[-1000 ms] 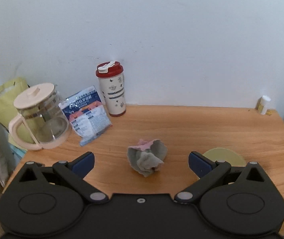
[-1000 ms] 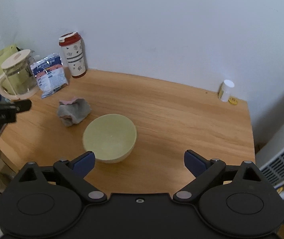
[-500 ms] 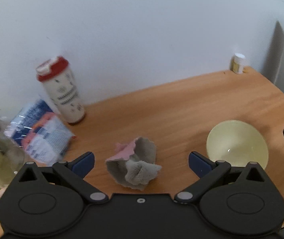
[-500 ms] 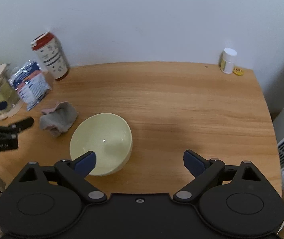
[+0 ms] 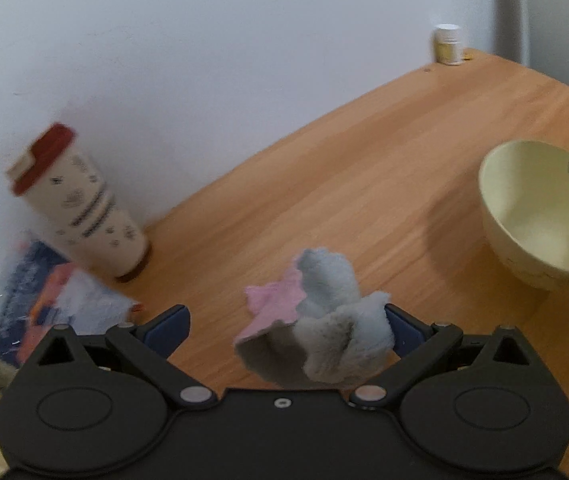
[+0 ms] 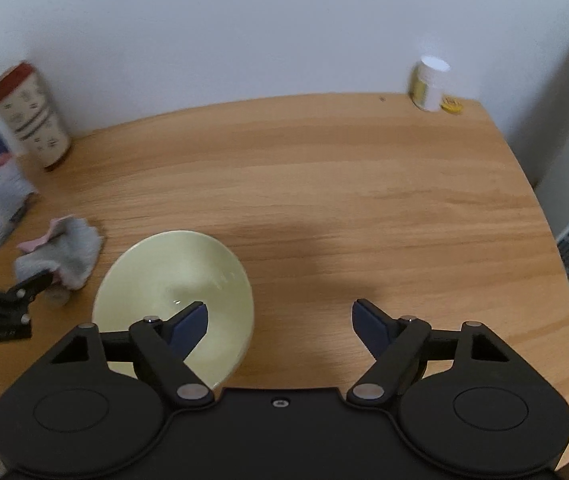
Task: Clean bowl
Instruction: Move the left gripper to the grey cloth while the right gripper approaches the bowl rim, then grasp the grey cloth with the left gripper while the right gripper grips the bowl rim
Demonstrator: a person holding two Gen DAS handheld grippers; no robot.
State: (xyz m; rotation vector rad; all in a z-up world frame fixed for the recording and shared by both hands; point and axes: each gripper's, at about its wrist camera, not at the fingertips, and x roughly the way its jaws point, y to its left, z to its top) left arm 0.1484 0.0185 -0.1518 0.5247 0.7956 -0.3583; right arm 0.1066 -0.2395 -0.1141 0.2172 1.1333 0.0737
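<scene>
Grey cloth (image 5: 324,336) between spread left claw (image 5: 286,326)

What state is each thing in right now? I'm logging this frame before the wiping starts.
Pale green round bowl: upright on the wooden table, empty.
Grey and pink crumpled cloth: lying between the fingers of the left claw, not gripped.
Left claw: open.
Right claw: open, one finger over the bowl.
Red-lidded patterned tumbler: upright, lid on.
Small white-capped bottle: upright, capped.

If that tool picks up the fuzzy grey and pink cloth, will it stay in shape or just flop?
Probably flop: the cloth lies crumpled in soft folds. It looks fluffy, so likely light and easy to pinch between the left tool's open fingers.
</scene>
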